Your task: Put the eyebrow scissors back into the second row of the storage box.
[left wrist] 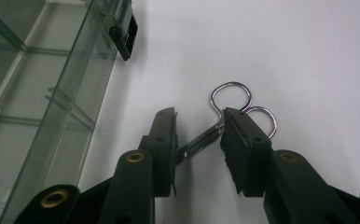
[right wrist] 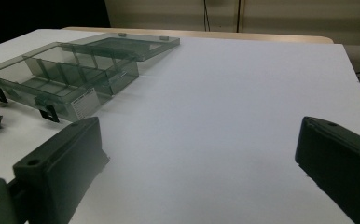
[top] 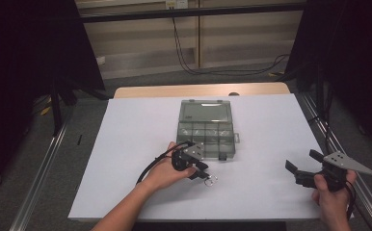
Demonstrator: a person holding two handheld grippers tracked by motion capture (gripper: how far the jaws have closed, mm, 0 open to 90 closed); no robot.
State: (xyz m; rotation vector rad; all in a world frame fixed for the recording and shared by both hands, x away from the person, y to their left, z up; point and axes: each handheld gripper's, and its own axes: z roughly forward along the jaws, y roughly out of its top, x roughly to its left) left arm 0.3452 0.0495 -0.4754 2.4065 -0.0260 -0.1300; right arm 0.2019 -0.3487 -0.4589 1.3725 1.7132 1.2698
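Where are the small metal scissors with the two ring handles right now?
In the high view, the small metal scissors lie on the white table sheet, between the left gripper's jaws, just in front of the open clear plastic compartment box.

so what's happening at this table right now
A person holds a gripper in each hand. The left gripper is down on the white table, its jaws around a small pair of metal scissors lying beside an open, clear compartment box; whether the pads grip yet is unclear. The right gripper waits open off to the side, holding nothing.

high: overhead, forward | gripper views: low (close) | shared: box (top: 205, 127)
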